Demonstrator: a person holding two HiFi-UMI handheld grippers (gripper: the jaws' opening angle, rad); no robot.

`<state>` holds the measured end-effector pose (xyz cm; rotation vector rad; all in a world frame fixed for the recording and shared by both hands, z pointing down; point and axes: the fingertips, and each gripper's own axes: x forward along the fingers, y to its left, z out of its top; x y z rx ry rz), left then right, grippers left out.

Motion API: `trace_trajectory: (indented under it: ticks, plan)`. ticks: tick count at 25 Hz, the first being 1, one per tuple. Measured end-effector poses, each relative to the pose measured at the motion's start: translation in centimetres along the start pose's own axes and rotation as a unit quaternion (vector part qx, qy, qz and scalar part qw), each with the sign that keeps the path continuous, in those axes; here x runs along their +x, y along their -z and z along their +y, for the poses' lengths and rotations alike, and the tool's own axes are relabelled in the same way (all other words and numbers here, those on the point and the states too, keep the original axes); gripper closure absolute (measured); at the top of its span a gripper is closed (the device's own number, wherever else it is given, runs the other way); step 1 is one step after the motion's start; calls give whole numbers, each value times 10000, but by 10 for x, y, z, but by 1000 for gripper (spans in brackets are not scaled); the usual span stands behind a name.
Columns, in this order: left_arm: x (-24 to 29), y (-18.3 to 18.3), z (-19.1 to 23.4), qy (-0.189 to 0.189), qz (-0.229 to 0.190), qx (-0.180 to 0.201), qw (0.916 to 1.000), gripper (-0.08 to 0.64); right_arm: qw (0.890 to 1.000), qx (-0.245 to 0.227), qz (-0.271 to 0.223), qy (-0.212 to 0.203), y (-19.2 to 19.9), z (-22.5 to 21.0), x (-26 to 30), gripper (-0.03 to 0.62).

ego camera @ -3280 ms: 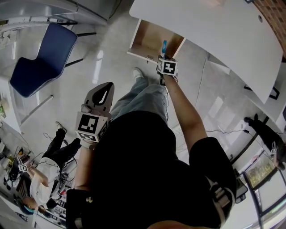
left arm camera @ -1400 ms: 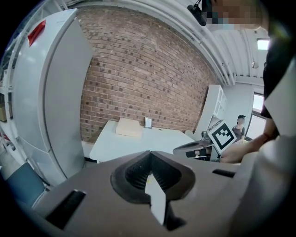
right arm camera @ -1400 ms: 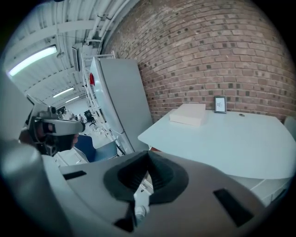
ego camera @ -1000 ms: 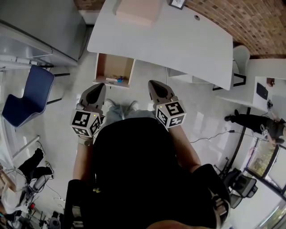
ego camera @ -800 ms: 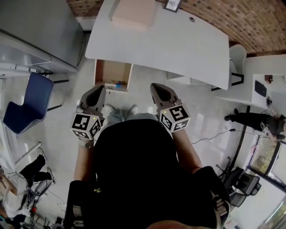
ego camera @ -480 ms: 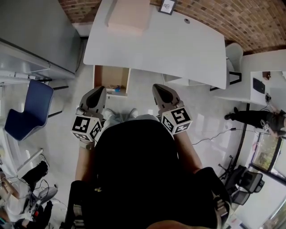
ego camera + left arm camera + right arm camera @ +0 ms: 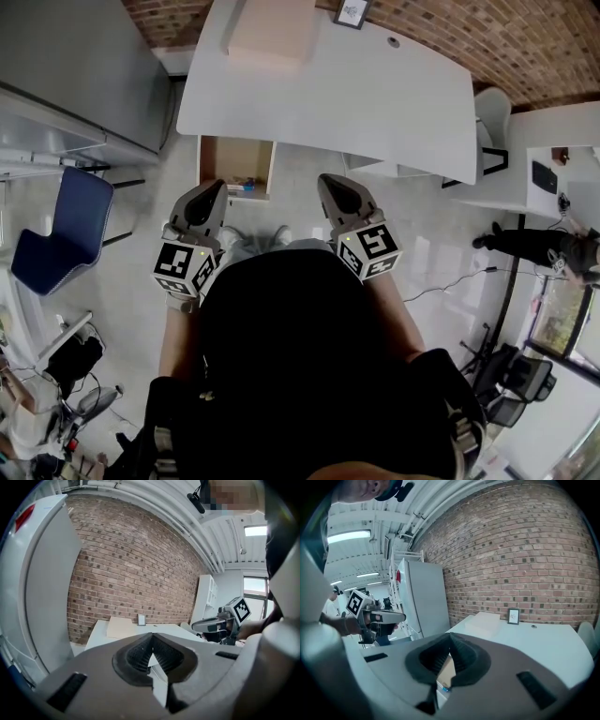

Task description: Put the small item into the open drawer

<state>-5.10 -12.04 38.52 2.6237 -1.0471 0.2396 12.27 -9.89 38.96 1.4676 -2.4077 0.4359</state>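
The open wooden drawer [image 7: 217,159] sticks out from under the white desk [image 7: 375,94] at its left end. A small blue item [image 7: 244,186] lies inside it near the front edge. My left gripper [image 7: 216,187] and right gripper [image 7: 329,182] are held side by side in front of my body, back from the drawer, both shut with nothing between the jaws. In the right gripper view the drawer [image 7: 446,667] and blue item [image 7: 446,689] peek through below the shut right gripper [image 7: 450,638]. The left gripper [image 7: 152,639] points at the desk.
A flat pinkish box [image 7: 272,28] and a small picture frame [image 7: 353,11] lie on the desk by the brick wall. A grey cabinet [image 7: 75,56] and a blue chair [image 7: 56,234] stand left. A second white desk [image 7: 553,159] and a person [image 7: 539,246] are at the right.
Earlier the right gripper reached into the drawer with the blue item; it has since let go and pulled back. Over the last second both grippers hold nearly still.
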Motion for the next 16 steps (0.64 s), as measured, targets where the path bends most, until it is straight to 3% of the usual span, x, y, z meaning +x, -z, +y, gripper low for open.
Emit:
trace_trajectory:
  ticks: [16]
  plan:
    - [-15, -10, 3, -22, -167, 36, 9999, 557, 10000, 48, 31, -19, 1, 10, 2, 581]
